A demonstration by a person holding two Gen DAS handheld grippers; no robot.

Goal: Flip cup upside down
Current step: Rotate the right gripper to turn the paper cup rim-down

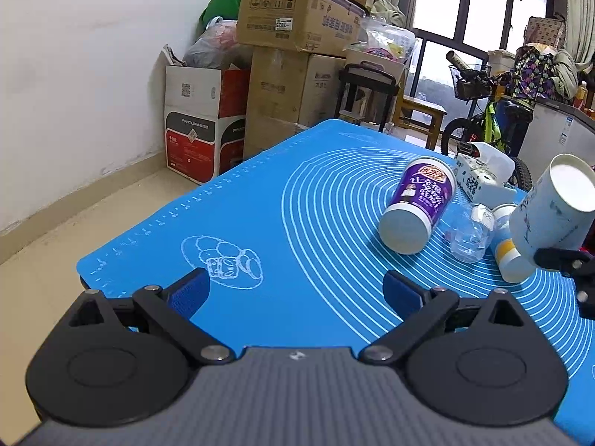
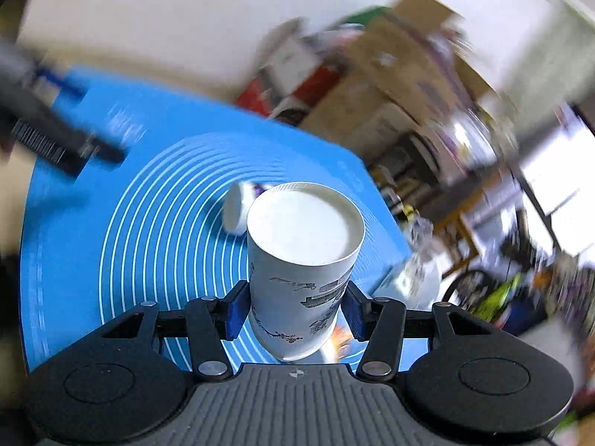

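My right gripper (image 2: 295, 310) is shut on a white paper cup (image 2: 301, 267) with ink drawings and holds it above the blue mat (image 2: 148, 193), its flat base pointing up and away from the camera. The cup also shows in the left wrist view (image 1: 550, 212), tilted, at the far right. My left gripper (image 1: 295, 291) is open and empty, low over the mat's near left part. A purple cup (image 1: 418, 204) lies on its side on the mat. The right wrist view is blurred by motion.
A clear glass (image 1: 470, 232) and a white-and-yellow cup (image 1: 507, 245) lie next to the purple cup. A white tissue box (image 1: 483, 174) sits at the mat's far right edge. Cardboard boxes (image 1: 297, 55) and a bicycle (image 1: 491, 119) stand beyond the table.
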